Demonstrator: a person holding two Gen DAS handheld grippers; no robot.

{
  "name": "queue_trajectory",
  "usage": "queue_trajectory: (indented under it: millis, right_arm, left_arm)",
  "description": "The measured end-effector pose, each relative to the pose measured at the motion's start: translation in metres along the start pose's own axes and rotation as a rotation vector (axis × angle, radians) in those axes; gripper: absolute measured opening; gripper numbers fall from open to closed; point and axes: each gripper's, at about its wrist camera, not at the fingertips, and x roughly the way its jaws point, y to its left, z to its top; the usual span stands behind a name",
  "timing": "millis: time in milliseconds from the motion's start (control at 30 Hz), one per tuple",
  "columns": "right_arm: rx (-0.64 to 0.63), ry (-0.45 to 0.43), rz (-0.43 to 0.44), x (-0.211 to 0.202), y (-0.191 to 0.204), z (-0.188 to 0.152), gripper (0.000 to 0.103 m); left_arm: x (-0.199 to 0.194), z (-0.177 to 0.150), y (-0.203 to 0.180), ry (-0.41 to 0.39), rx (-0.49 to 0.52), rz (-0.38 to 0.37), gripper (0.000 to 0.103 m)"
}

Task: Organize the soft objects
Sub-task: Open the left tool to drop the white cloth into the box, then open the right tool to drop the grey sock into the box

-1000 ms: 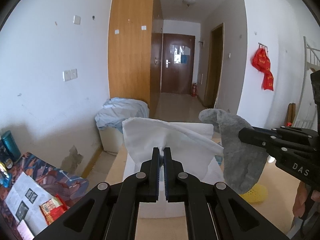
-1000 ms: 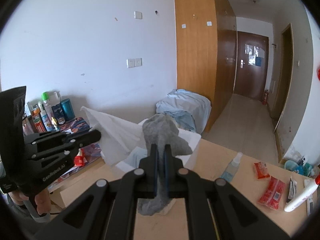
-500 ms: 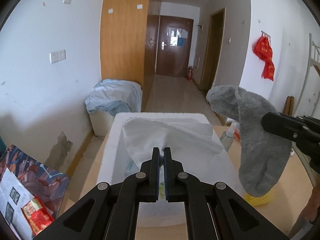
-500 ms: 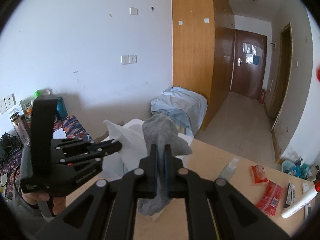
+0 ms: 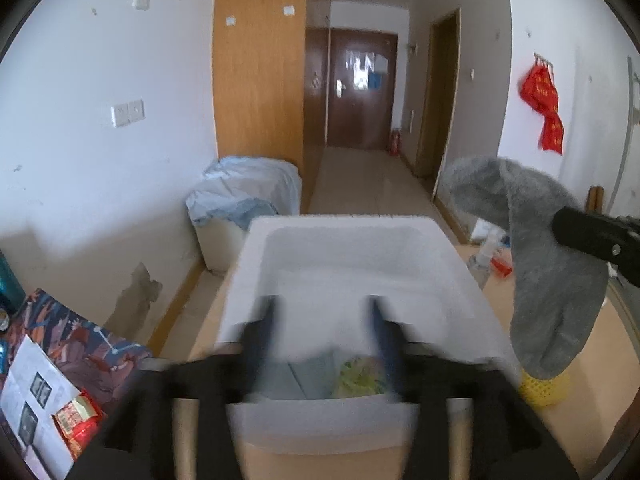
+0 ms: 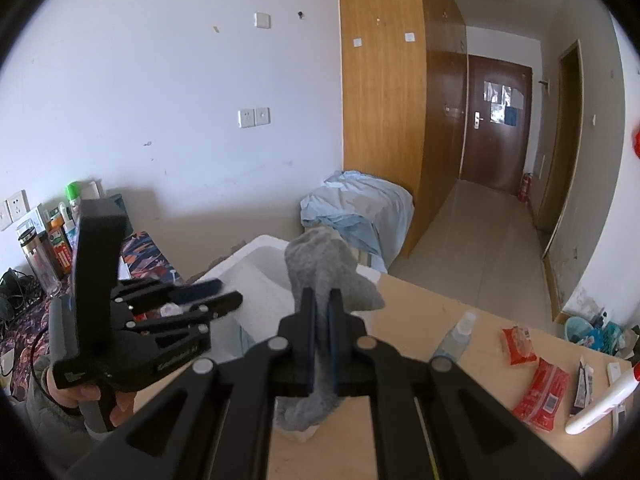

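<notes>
My left gripper (image 5: 322, 320) hangs over the near end of a white foam box (image 5: 340, 224), its blurred jaws opening with nothing pressed between them. The white cloth (image 5: 320, 284) lies loose inside the box beneath them. In the right wrist view the left gripper (image 6: 216, 296) stands over the box (image 6: 256, 252), held by a hand. My right gripper (image 6: 322, 300) is shut on a grey sock (image 6: 324, 268), which hangs above the wooden table just right of the box. From the left wrist view the sock (image 5: 552, 280) dangles beside the box's right wall.
A spray bottle (image 6: 456, 334), red packets (image 6: 540, 388) and a white tube (image 6: 600, 404) lie on the table (image 6: 420, 308) at right. A yellow object (image 5: 544, 388) sits under the sock. Left of the table is a patterned surface with bottles (image 6: 48, 240).
My left gripper moved forward and down over the box, then let go of the white cloth, which dropped in. The right gripper kept the sock and barely shifted.
</notes>
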Motion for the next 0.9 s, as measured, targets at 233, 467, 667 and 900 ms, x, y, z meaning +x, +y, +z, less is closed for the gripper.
queue_trajectory:
  millis: [233,467,667,900]
  right_arm:
    - [-0.005,0.007,0.006,0.004,0.004,0.0,0.008]
    - [-0.027,0.014,0.037,0.016,0.018,0.007,0.008]
    - [-0.025,0.018,0.066,0.034,0.024,0.016,0.008]
    - [-0.007,0.041,0.093,0.058,0.028,0.021,0.008]
  left_arm:
    - [-0.026,-0.001,0.017,-0.106,-0.052,0.036,0.09]
    - [-0.04,-0.008,0.034,-0.11,-0.101,0.065,0.09]
    - [-0.051,-0.017,0.039,-0.113,-0.097,0.072,0.09]
    - [-0.062,-0.023,0.05,-0.121,-0.106,0.106,0.09]
